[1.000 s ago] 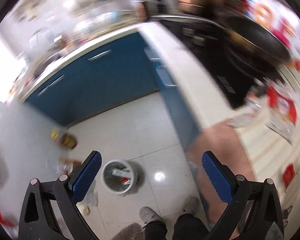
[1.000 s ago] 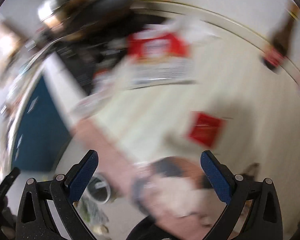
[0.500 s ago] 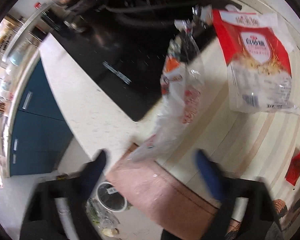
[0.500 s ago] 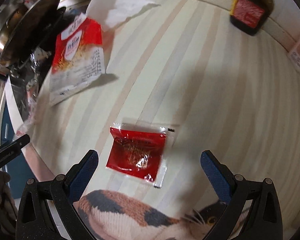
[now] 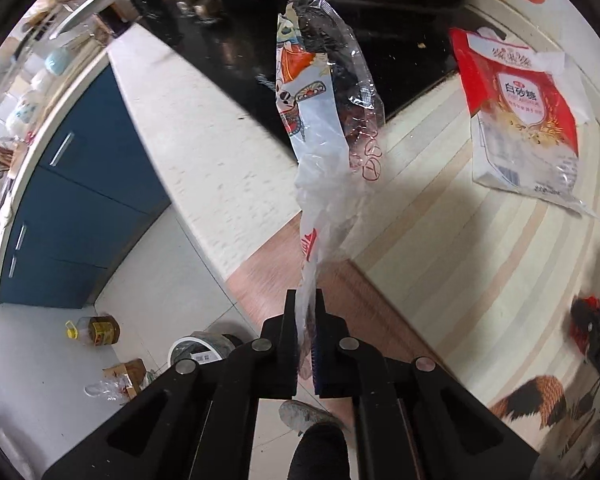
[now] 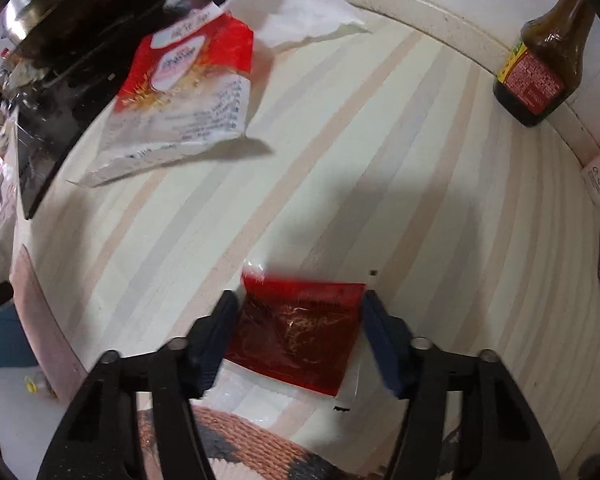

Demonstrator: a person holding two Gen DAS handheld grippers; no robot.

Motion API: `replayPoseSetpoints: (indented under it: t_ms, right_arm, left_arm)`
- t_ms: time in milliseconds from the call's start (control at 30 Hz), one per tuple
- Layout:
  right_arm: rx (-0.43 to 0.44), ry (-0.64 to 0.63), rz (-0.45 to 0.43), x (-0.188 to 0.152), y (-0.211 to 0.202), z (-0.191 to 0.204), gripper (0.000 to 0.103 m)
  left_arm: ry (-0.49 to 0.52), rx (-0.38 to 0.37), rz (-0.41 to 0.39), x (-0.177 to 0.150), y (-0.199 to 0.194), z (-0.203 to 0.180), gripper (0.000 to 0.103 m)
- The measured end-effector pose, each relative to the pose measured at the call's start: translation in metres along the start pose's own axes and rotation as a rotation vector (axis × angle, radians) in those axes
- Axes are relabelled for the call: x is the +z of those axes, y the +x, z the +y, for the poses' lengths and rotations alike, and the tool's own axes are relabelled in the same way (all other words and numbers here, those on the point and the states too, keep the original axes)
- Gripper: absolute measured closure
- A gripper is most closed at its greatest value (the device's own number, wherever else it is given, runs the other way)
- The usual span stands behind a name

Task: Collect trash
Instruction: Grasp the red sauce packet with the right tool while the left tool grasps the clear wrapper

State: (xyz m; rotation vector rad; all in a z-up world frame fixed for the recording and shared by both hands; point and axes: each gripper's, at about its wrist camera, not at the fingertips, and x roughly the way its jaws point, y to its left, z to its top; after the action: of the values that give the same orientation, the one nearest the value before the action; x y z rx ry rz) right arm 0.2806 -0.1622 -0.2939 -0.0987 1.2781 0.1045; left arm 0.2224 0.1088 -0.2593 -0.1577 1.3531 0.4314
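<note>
Striped cream cloth covers the table (image 6: 440, 184), which ends at a pinkish front edge with grey floor tiles (image 5: 156, 280) and blue cabinets (image 5: 72, 208) beyond; open room lies toward the back rim, where a brown sauce bottle (image 6: 540, 64) stands. A black cooktop (image 5: 236, 52) borders the cloth on the far side. A flat red-and-white sugar bag (image 6: 184, 96) lies near it, partly on a white tissue (image 6: 300, 12). The left hand-held gripper (image 5: 307, 316) is clenched on the tail of a long, crinkled clear plastic wrapper (image 5: 328, 120). The right hand-held gripper (image 6: 296, 320) has just been closing; its blue pads (image 6: 216, 332) flank a small, glossy red sachet (image 6: 300, 324) lying flat on the cloth, not yet pressing it. A white waste bin (image 5: 198, 350) stands on the floor.
</note>
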Motion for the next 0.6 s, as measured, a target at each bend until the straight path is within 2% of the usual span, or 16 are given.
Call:
replayPoseSetpoints:
  t_ms: [67, 100, 200, 367, 600]
  right_arm:
    - [0.024, 0.009, -0.014, -0.003, -0.002, 0.002, 0.053]
    - [0.035, 0.012, -0.031, -0.004, -0.005, 0.002, 0.065]
    - [0.066, 0.016, -0.069, -0.006, -0.022, -0.002, 0.068]
    - [0.131, 0.032, -0.127, -0.006, -0.052, 0.001, 0.072]
    - [0.222, -0.034, -0.17, 0.003, -0.091, 0.043, 0.076]
  left_arm:
    - [-0.012, 0.0, -0.014, -0.008, -0.011, 0.002, 0.101]
    - [-0.02, -0.006, -0.019, -0.01, -0.015, 0.003, 0.101]
    - [-0.042, -0.024, -0.036, -0.027, -0.028, 0.007, 0.101]
    - [-0.075, -0.037, -0.053, -0.038, -0.041, 0.025, 0.101]
    - [-0.166, -0.061, -0.058, -0.058, -0.047, 0.074, 0.101]
